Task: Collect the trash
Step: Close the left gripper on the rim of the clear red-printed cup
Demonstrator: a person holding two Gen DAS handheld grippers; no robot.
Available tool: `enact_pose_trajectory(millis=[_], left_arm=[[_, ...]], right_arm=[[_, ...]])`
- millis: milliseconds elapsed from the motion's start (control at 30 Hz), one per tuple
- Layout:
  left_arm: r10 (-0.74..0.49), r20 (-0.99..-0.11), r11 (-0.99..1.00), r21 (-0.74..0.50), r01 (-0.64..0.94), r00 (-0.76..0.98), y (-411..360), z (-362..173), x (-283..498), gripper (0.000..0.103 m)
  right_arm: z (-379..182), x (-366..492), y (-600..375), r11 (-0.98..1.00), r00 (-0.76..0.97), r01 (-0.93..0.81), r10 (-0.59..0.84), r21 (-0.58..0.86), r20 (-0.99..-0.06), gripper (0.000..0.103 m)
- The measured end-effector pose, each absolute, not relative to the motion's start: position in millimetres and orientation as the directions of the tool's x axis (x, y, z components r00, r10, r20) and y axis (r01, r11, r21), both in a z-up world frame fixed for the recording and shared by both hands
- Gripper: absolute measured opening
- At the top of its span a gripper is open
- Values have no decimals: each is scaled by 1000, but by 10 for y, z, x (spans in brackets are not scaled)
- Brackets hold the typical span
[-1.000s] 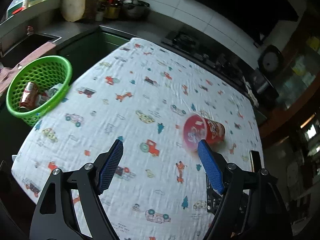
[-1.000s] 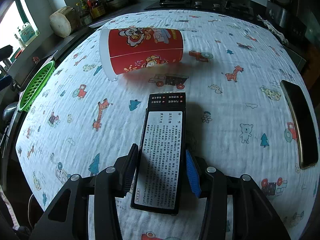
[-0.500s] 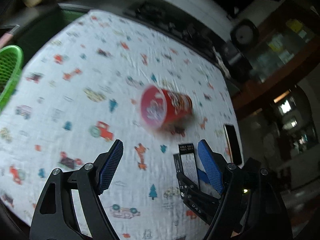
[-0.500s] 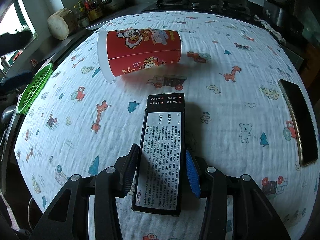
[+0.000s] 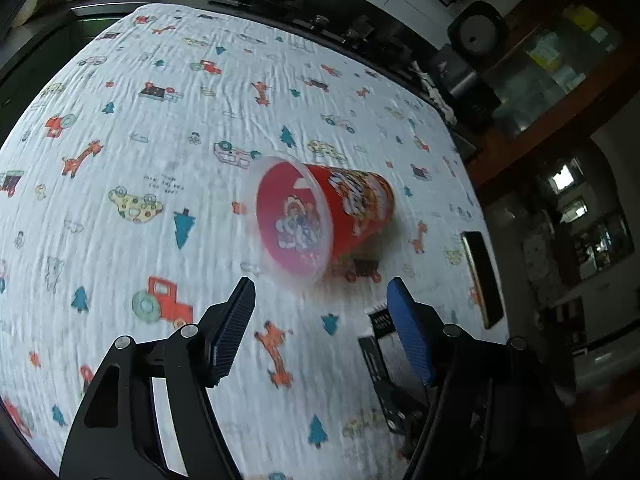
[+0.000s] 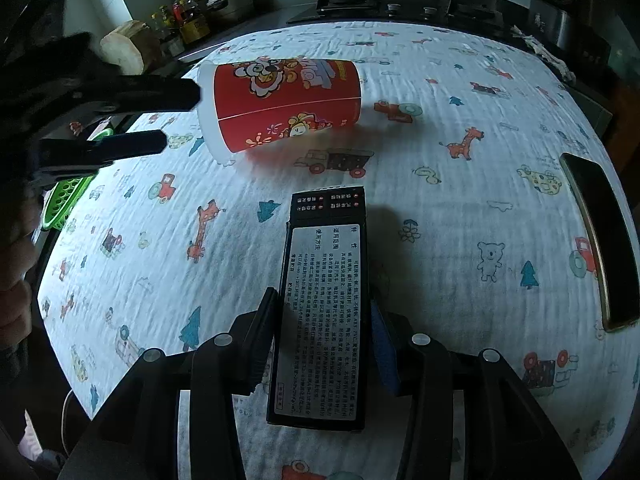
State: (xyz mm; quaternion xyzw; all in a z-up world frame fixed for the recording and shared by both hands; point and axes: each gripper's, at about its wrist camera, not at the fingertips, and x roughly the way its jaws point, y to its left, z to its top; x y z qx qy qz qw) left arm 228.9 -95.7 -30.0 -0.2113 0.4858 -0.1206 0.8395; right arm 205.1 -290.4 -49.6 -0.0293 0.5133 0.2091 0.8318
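- Ahead, my left gripper [image 5: 320,308] hangs with fingers spread before the red cup [image 5: 324,216], lying sideways on the tablecloth [image 5: 140,168].
- My right gripper [image 6: 322,336] clamps the black box [image 6: 320,312].

Lighting: dim, cool daylight, brightest at upper left of the right wrist view. Shadows: soft, beneath the red cup [image 6: 284,106] and beside the black box [image 6: 324,312]. Blur: cup rim [image 5: 292,220] smeared in the left wrist view. Distortion: strong fisheye bowing; the surface [image 5: 160,184] curves, corners fall dark.
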Motion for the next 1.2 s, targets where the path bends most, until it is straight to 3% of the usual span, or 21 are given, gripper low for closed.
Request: enact_pose_trajectory(millis=[267,467,600,900,1200], left_arm=[[-459,-733,860,-509,42,502,-983,-430,2481,59],[-489,-719,849,-523,78,493,-1042,-487,2573,42],[-497,-715,847,-524,94,491,-1059,-523,2610,23],[-484,-694,864,-475,168,532,-1064,-367,2517,5],[-440,-689,884,-444,145,576,-671,-190,2280,3]], right_arm=[[-490,2064,-2899,908,383,-382,324,171,-865,43],[-491,2079,-2894,907,383,-383,328,174,-864,43],[-491,2078,-2900,907,383,-384,328,174,-864,43],[-483,2083,-2860,901,375,-389,344,191,-861,43],[-410,2030,-2687,884,374,-418,376,208,-848,43]])
